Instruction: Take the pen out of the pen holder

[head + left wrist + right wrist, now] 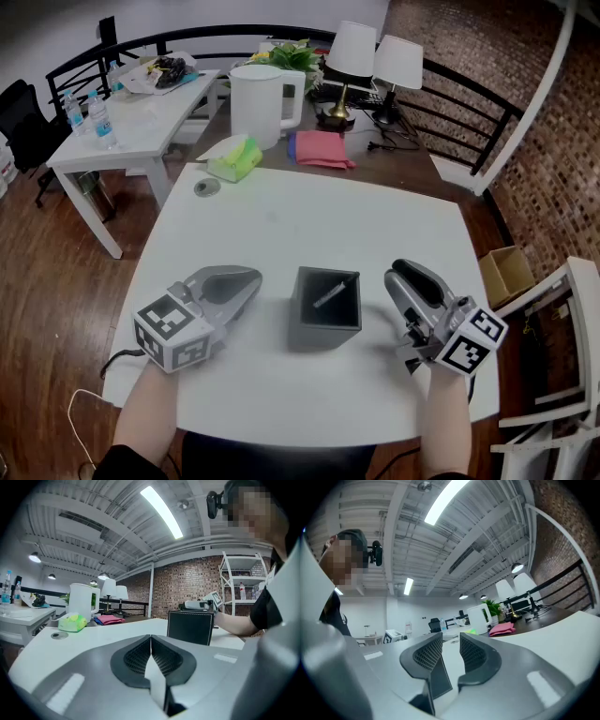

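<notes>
A black square pen holder (pixel 327 313) stands on the white table (pixel 309 225), near its front. A grey pen (pixel 331 294) lies slanted inside it. My left gripper (pixel 251 278) rests on the table just left of the holder, jaws shut with nothing between them. In the left gripper view its closed pads (pixel 151 645) point past the holder (pixel 190 626), which stands ahead and to the right. My right gripper (pixel 397 272) rests just right of the holder. The right gripper view shows its jaws (pixel 451 645) open with an empty gap.
At the table's far edge lie a green tissue pack (pixel 234 157) and a small round disc (pixel 206 187). Behind are a white kettle (pixel 262 103), a pink cloth (pixel 321 148) and two lamps (pixel 354 52). A side table (pixel 141 122) with bottles stands left; a cardboard box (pixel 509 272) sits right.
</notes>
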